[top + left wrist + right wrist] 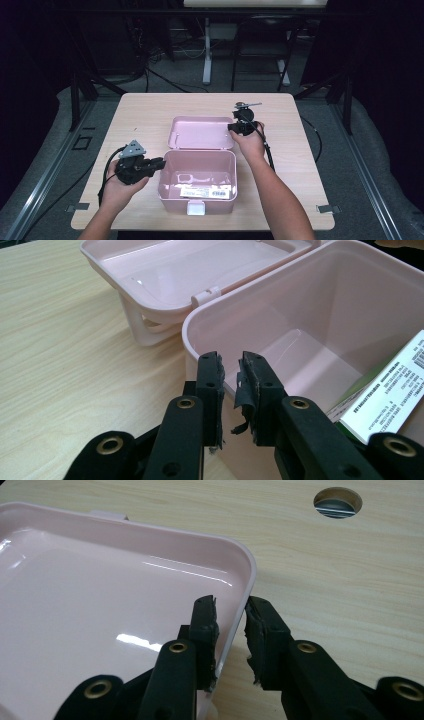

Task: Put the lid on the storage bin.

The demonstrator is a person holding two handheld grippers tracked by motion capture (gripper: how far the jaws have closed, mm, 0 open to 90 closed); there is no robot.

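Note:
A pink plastic box [165, 186] stands open on the table, its lid [200, 133] laid flat behind it. My left gripper [161, 163] is at the box's left wall. In the left gripper view, the left gripper [231, 377] has its jaws on either side of the box's rim [190, 327], pads against the wall. My right gripper [233, 127] is at the lid's right edge. In the right gripper view, the right gripper [231, 617] straddles the lid's rim [250, 575], with a small gap still showing beside the inner pad. A printed paper [395, 390] lies in the box.
The light wooden table [140, 107] has bare room to the left, right and back of the box. A round cable hole [337, 502] sits in the tabletop beyond the lid. Black cables trail from both grippers. A white latch [195, 207] is on the box's front.

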